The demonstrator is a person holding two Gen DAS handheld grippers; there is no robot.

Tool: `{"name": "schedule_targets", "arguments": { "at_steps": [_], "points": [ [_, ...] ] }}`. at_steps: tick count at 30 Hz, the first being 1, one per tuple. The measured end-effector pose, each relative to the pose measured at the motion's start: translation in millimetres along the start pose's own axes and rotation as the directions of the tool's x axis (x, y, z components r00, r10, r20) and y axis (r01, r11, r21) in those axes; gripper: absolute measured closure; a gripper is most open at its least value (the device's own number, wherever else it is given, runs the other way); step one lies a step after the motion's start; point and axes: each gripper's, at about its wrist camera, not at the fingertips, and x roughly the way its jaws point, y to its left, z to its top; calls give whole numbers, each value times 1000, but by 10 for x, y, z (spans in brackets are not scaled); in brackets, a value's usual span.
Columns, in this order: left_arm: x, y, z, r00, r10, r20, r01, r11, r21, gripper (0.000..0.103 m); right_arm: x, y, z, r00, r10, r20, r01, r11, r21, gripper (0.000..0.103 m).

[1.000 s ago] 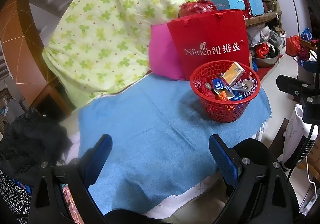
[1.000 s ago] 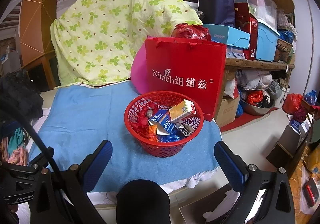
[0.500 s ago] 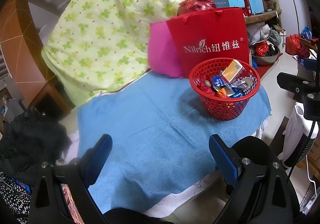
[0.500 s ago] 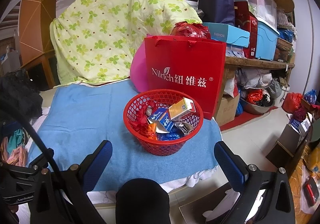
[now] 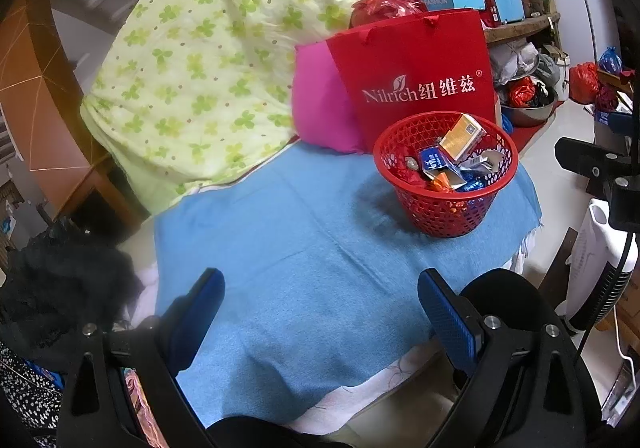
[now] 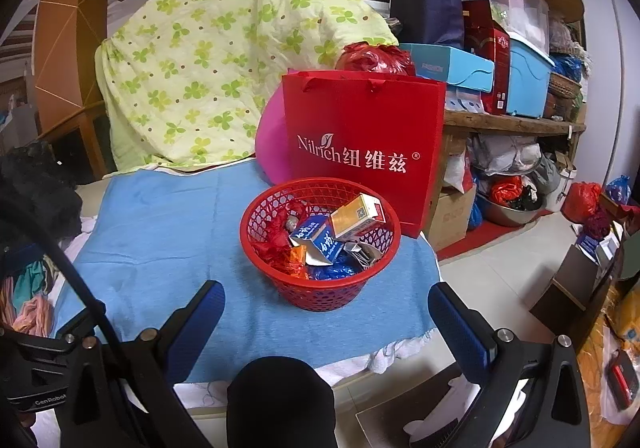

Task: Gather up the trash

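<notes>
My left tongs (image 5: 320, 312) hang wide apart with nothing between the blue pads, poised above the near edge of the table, over the blue towel (image 5: 304, 248) that covers it. My right tongs (image 6: 326, 322) are spread just as wide and just as empty, also at the near edge, and pointing at the red basket (image 6: 320, 288). That basket stands on the towel toward the table's right edge, and the trash is in it: a yellow and white carton (image 6: 356, 215) propped on top, a blue and white carton (image 6: 316, 240) leaning beside it, red, orange and blue wrappers (image 6: 280, 248) crumpled underneath. Right behind the basket, a red paper bag (image 6: 360, 143) with white lettering stands upright at the far right corner, a pink cushion (image 6: 270, 143) beside it. Along the far edge, a green clover-print quilt (image 6: 224, 59) is draped high.
</notes>
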Motion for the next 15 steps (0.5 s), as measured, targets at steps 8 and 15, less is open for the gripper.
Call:
{"name": "schedule_targets", "arguments": {
  "at_steps": [8, 15],
  "points": [
    [8, -53, 28, 1000, 2, -7, -1, 1000, 20, 6, 13, -55, -8, 1000, 3, -2, -3, 1000, 8, 0],
    [18, -124, 47, 1000, 2, -12, -1, 999, 42, 6, 23, -112, -32, 1000, 0, -2, 0, 1000, 15, 0]
  ]
}}
